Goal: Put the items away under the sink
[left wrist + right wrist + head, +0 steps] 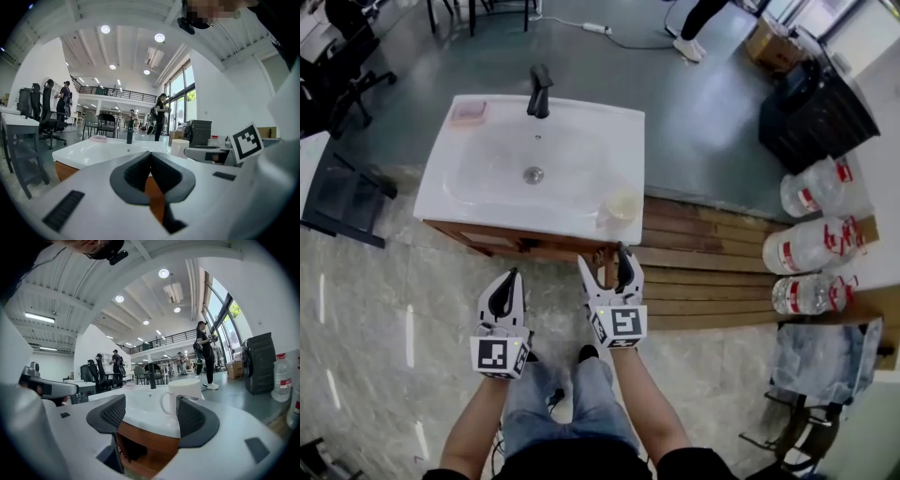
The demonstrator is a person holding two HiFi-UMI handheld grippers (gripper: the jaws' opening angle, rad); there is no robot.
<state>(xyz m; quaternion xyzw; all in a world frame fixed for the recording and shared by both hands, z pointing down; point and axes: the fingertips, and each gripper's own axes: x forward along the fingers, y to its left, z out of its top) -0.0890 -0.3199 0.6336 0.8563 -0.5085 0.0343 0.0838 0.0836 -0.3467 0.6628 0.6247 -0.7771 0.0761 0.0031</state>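
Sink (502,221): a white basin on top of a wooden cabinet (514,244), seen from above.
Faucet (540,91): black, upright at the middle of the sink's back rim.
Mug (619,208): white with a handle, upright on the sink's front right corner, not yet put away.
Pink item (470,112): flat, on the sink's back left corner; what it is cannot be told.
Left gripper (512,277): in front of the sink's front edge, near its middle and lower than the rim. Its jaws (150,158) are pressed together with nothing between them.
Right gripper (605,262): up against the cabinet front, just below the sink's right front corner. Its jaws (151,412) are spread wide and hold nothing. The mug (183,397) shows through the gap but stands beyond it on the rim.
Cabinet front (145,437): brown wood under the sink, with a dark opening between the right jaws.
Water bottles (811,248): three large clear ones on their sides, well to the right of the sink.
Wooden planks (703,262): on the floor, running right from the sink towards the bottles.
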